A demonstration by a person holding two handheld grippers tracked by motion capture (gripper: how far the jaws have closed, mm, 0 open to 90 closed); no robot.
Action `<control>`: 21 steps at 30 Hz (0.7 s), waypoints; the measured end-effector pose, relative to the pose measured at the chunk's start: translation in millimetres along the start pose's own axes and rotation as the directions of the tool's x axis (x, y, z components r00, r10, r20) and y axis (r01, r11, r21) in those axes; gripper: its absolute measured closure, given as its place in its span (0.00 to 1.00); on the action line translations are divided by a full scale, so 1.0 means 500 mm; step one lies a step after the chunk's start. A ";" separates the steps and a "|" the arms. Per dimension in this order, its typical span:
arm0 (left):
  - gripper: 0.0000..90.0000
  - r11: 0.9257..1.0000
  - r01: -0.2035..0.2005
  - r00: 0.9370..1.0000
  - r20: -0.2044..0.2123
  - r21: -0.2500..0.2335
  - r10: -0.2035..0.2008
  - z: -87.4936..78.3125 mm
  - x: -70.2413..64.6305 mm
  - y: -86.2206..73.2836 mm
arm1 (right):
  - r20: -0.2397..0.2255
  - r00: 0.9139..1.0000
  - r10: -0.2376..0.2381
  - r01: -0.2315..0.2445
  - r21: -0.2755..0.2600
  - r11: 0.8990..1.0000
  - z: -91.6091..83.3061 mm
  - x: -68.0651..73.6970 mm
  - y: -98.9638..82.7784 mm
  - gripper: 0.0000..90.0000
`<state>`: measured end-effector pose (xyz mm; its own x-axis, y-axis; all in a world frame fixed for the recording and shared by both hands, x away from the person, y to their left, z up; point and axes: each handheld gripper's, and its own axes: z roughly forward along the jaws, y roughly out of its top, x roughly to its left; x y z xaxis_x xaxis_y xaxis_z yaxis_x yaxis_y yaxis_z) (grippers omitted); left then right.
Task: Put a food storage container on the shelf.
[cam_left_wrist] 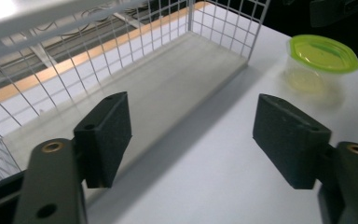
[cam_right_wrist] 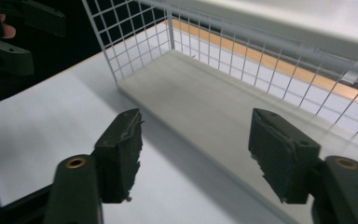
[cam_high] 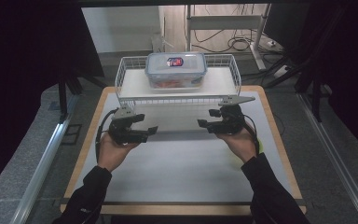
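White table [cam_high: 177, 163], wire rack [cam_high: 177, 88] ahead with box [cam_high: 176, 69] on top; green-lidded tub [cam_left_wrist: 324, 58] beside; my left gripper [cam_high: 150, 132] and right gripper [cam_high: 204, 124] gape wide, empty.

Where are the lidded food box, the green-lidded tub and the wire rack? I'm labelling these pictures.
lidded food box [cam_high: 176, 65], high view, on the middle of its clear lid.
green-lidded tub [cam_left_wrist: 323, 53], left gripper view, on its green lid.
wire rack [cam_right_wrist: 135, 35], right gripper view, on its end mesh wall.
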<state>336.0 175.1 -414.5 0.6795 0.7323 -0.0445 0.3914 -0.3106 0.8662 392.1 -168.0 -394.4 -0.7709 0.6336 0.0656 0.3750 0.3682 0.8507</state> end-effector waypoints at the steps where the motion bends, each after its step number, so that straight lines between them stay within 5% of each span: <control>1: 0.27 1.000 -0.001 1.000 0.001 0.003 0.001 -0.001 -0.002 -0.005 | 0.002 1.000 -0.003 0.003 0.003 1.000 -0.001 0.003 -0.006 0.34; 13: 0.08 1.000 0.011 1.000 -0.013 0.016 -0.011 -0.013 -0.041 -0.100 | 0.016 1.000 -0.020 0.019 0.023 1.000 0.003 0.030 -0.088 0.15; 21: 0.02 0.999 -0.029 0.999 -0.036 0.039 0.031 -0.011 -0.069 -0.145 | 0.025 0.999 -0.027 0.026 0.037 0.999 -0.002 0.053 -0.140 0.12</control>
<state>280.9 175.8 -473.2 0.6682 0.7440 0.0003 0.3955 -0.3555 0.8469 344.6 -177.8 -451.7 -0.7676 0.6403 0.0299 0.3738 0.4093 0.8323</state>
